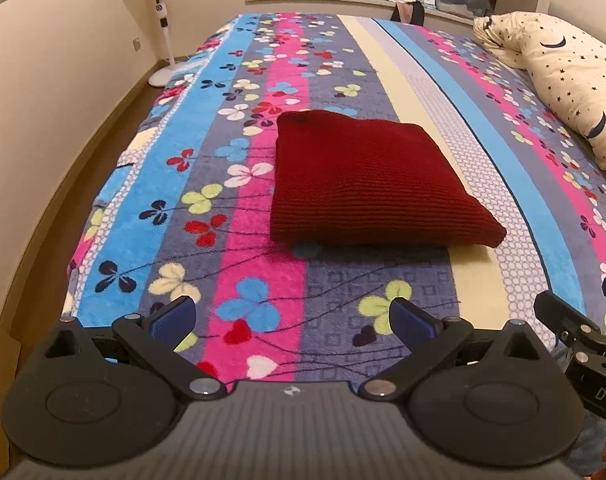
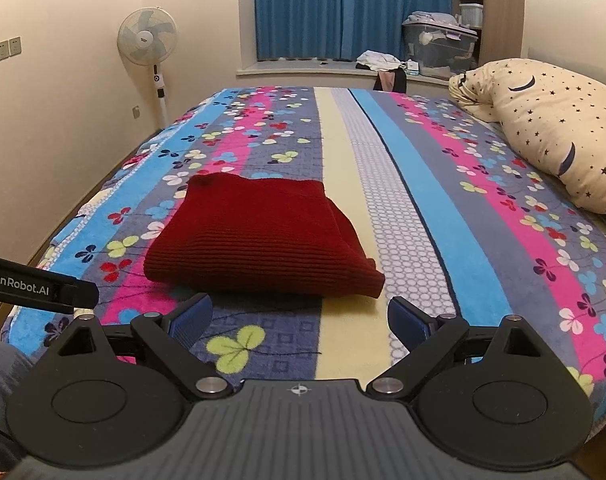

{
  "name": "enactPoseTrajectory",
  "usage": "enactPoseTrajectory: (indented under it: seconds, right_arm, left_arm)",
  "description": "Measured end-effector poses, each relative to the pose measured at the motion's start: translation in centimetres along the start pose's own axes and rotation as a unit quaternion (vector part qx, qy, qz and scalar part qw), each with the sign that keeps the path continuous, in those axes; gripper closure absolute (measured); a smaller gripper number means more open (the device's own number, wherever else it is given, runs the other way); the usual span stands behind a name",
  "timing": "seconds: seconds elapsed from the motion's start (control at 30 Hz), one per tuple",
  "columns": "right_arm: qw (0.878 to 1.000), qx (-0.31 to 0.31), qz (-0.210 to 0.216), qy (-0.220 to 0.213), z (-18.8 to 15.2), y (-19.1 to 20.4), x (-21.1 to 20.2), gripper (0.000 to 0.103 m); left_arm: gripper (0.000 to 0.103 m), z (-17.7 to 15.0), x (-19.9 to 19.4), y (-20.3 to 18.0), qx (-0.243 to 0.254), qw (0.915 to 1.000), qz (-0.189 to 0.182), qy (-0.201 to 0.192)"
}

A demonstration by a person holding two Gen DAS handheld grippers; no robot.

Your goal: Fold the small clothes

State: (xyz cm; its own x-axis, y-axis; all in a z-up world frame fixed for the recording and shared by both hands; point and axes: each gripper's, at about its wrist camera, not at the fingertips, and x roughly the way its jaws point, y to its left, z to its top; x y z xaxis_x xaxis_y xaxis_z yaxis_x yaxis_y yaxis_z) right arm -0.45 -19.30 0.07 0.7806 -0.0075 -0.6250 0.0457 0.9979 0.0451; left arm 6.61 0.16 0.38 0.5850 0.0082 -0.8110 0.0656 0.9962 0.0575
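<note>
Blue-padded left gripper (image 1: 293, 316) and right gripper (image 2: 299, 316) both spread, empty, hovering near bed edge. Beyond them, folded dark red knit sweater (image 1: 367, 184) lies on floral striped blanket (image 1: 263, 280). Likely soft, light, floppy; pinch a near corner through all layers.

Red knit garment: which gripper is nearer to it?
Right, slightly. The right gripper, open, sits just short of the folded red knit garment's near edge. The left gripper, also open, hangs farther back, with more blanket between.
</note>
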Motion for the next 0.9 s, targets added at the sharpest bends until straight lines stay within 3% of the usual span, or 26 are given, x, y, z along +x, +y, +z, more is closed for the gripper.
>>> enactPoseTrajectory:
  seconds: [0.9]
  right_arm:
    - [1.000, -0.007, -0.001, -0.004, 0.00, 0.53, -0.14, 0.008]
  left_arm:
    - [0.000, -0.15, -0.14, -0.49, 0.013, 0.9999, 0.002, 0.003]
